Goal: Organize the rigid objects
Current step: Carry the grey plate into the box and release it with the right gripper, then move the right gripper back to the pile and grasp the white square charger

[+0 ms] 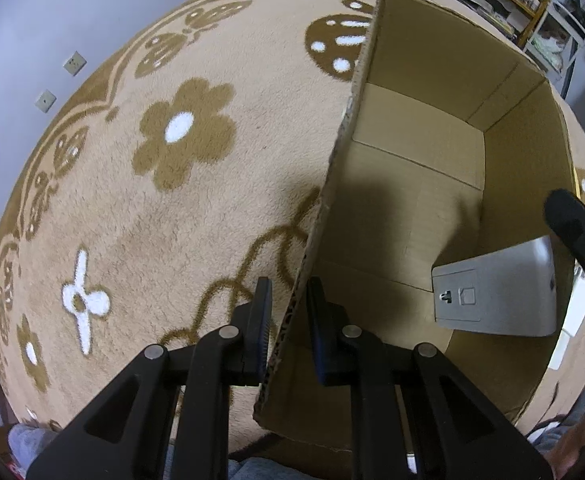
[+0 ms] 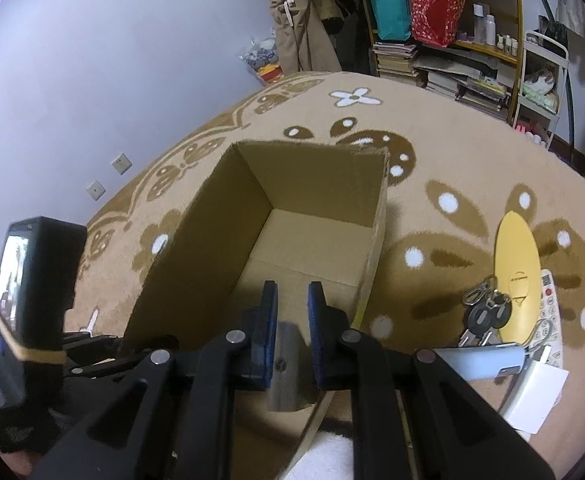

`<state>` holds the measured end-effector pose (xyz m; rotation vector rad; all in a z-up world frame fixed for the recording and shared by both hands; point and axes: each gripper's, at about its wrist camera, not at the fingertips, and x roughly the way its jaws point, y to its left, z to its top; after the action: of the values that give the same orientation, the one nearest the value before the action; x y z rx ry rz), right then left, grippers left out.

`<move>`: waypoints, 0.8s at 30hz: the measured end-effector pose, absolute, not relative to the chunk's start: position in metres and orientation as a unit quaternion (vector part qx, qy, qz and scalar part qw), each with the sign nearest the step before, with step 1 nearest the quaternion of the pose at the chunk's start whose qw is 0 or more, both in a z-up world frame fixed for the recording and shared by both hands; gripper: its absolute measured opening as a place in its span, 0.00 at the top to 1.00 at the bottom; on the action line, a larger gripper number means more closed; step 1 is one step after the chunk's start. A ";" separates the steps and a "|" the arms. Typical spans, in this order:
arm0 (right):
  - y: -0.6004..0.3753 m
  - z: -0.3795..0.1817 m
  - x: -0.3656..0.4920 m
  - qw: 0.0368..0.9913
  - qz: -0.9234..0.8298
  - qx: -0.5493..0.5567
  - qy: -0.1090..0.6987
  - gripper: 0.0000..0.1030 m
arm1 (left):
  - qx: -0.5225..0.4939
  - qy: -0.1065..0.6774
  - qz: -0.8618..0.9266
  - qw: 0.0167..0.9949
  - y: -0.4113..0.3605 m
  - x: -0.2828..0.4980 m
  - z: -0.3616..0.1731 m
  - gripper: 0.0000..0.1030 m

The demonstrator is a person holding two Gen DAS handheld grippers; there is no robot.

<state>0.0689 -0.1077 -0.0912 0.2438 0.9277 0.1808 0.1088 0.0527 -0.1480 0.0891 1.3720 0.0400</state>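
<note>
- the left gripper [image 1: 288, 296] straddles the near-left wall of the cardboard box [image 1: 420, 152], one blue-padded finger outside over the carpet and one inside; the pads sit close on either side of the corrugated edge, though whether they truly press it i cannot tell.
- the right gripper [image 2: 292, 300] pinches a grey rectangular device [image 2: 288, 372] between its blue pads, held over the near end of the same cardboard box [image 2: 312, 184].
- in the left wrist view that grey rectangular device [image 1: 496, 292] hangs inside the box near its right wall, showing a flat panel with a small socket-like mark; part of the right gripper's black frame [image 1: 584, 236] is above it.
- the box stands open-topped on a tan carpet [image 1: 180, 184] patterned with brown and white flowers; its floor shows bare cardboard.
- to the right of the box, on the carpet, lie a bunch of keys [image 2: 486, 312], a yellow oval object [image 2: 518, 272], a white remote control [image 2: 548, 300] partly under it, a pale blue flat object [image 2: 480, 360] and a white card [image 2: 536, 396].
- the left gripper's body, carrying a small screen [image 2: 10, 272], shows at the left of the right wrist view.
- a shelf [image 2: 452, 28] with bags, books and bottles stands against the far wall.
</note>
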 end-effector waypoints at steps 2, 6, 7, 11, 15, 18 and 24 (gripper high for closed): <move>-0.112 -0.085 0.065 0.886 0.082 0.117 0.442 0.84 | 0.044 0.632 0.018 0.773 0.052 0.109 -0.148 0.84; -0.121 -0.076 0.057 0.889 0.066 0.110 0.439 0.67 | 0.049 0.631 0.019 0.774 0.051 0.108 -0.147 0.84; -0.123 -0.074 0.056 0.890 0.060 0.106 0.439 0.62 | 0.049 0.631 0.019 0.774 0.051 0.108 -0.147 0.84; -0.136 -0.071 0.048 0.893 0.035 0.102 0.437 0.32 | 0.042 0.633 0.016 0.773 0.052 0.108 -0.147 0.84; -0.153 -0.073 0.043 0.891 0.016 0.115 0.438 0.16 | 0.041 0.633 0.015 0.773 0.052 0.108 -0.147 0.84; -0.167 -0.073 0.040 0.891 0.005 0.124 0.436 0.10 | 0.043 0.633 0.015 0.773 0.052 0.107 -0.146 0.84; -0.189 -0.078 0.031 0.888 -0.012 0.132 0.440 0.09 | 0.048 0.632 0.015 0.773 0.051 0.107 -0.146 0.84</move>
<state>0.0305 -0.1887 -0.0779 0.2741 0.9151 -0.0256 0.1070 0.0512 -0.1461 0.1035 1.3692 0.0328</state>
